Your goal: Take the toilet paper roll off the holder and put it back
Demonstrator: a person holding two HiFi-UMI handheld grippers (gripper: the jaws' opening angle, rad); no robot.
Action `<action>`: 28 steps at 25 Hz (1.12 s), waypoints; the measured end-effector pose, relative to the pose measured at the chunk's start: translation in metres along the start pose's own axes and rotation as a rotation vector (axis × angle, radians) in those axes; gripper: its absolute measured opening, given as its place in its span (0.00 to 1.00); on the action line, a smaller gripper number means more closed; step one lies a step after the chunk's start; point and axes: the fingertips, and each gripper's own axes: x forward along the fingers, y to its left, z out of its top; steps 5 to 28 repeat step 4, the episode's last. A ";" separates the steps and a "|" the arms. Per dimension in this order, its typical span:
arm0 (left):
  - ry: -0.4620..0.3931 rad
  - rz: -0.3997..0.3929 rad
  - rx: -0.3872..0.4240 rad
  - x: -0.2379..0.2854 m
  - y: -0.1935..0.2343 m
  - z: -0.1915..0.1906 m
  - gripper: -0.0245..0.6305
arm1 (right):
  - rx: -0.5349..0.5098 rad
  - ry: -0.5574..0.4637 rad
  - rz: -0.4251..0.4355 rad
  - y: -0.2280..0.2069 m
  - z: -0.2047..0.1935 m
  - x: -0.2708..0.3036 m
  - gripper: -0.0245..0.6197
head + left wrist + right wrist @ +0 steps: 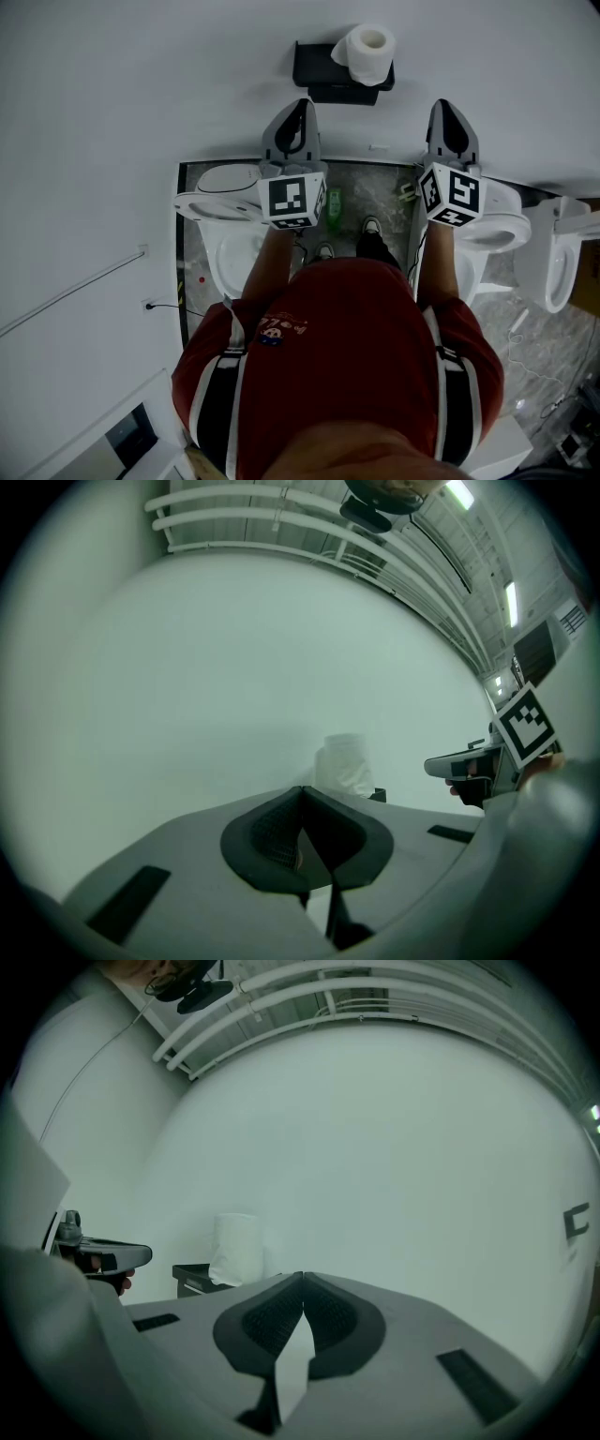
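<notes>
Two surfaces fill most of the head view: a plain white wall (112, 112) and, at its foot, a strip of mottled grey floor (366, 187). White toilets (220, 202) stand in a row along that strip. The person's red shirt (347, 337) takes up the lower middle of the view. Both arms reach forward toward the wall.

The black holder (319, 70) is fixed to the wall, ahead of the two grippers and between them. The toilet paper roll (366, 52) stands upright at the holder's right end, with its core hole facing the camera. A thin cable (75, 291) runs slantwise across the wall at the left. On the floor a small green bottle (333, 208) lies just beside the person's shoes (371, 228).

Only the head view shows the floor and the toilets. The two gripper views look up the wall instead (neither shows anything below the holder). They take in the white ceiling pipes (253, 522), and the left gripper view also takes in strip lights (459, 494). Each of these views also shows the roll on the holder and the other gripper at its side.

The left gripper (300, 103) has its jaws together, tips meeting, with nothing between them. It is well short of the roll. The right gripper (448, 105) is likewise fully closed and empty. It is level with the left one and touches neither the holder nor the roll.
</notes>
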 end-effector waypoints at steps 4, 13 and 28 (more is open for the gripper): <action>0.001 0.004 0.002 0.003 0.001 -0.002 0.07 | 0.001 0.001 0.001 -0.002 -0.002 0.003 0.05; 0.001 0.004 0.002 0.003 0.001 -0.002 0.07 | 0.001 0.001 0.001 -0.002 -0.002 0.003 0.05; 0.001 0.004 0.002 0.003 0.001 -0.002 0.07 | 0.001 0.001 0.001 -0.002 -0.002 0.003 0.05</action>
